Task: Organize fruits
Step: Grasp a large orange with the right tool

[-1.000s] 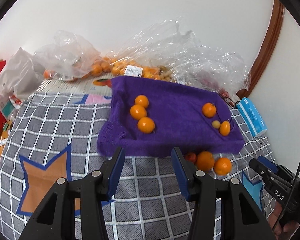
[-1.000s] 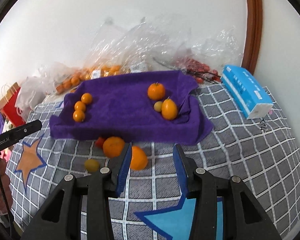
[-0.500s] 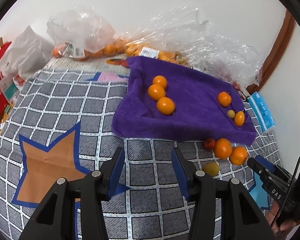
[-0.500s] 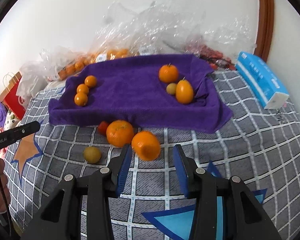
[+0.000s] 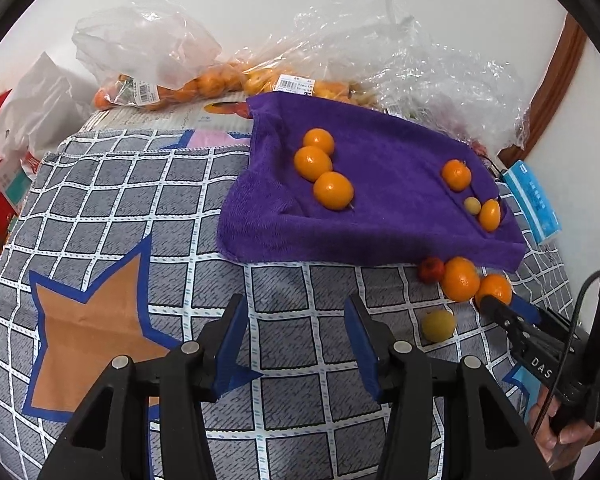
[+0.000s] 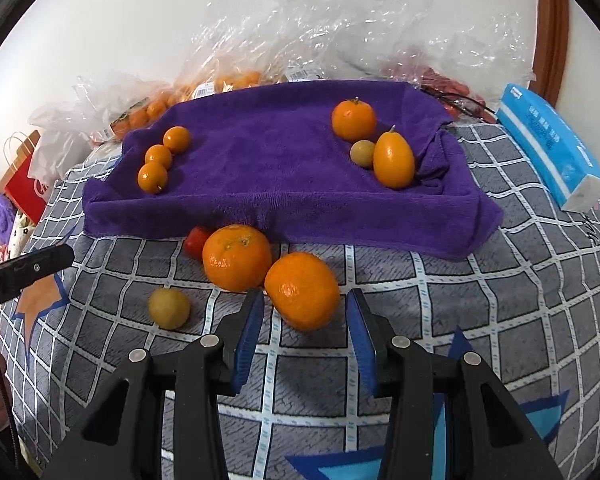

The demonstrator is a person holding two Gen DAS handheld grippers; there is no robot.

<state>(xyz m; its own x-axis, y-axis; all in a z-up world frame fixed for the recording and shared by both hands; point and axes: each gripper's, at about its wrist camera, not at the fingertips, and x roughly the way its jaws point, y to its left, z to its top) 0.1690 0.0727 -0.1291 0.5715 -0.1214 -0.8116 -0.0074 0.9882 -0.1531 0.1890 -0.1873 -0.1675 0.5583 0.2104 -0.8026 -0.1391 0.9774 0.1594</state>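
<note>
Our right gripper [image 6: 305,322] fingers stand open around a mandarin [image 6: 302,290] just beside the purple towel [image 6: 284,168] edge; our left gripper [image 5: 296,334] is open above bare checked cloth [image 5: 296,280].

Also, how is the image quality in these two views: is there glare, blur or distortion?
Left wrist view: strong fisheye bending, black corners; the checked cloth lines curve; white glare on the clear plastic bags; the fruit looks sharp. Right wrist view: the same bending; soft even light, with a faint shadow under the nearest orange; highlights on the oval fruit; no motion blur visible.
</note>
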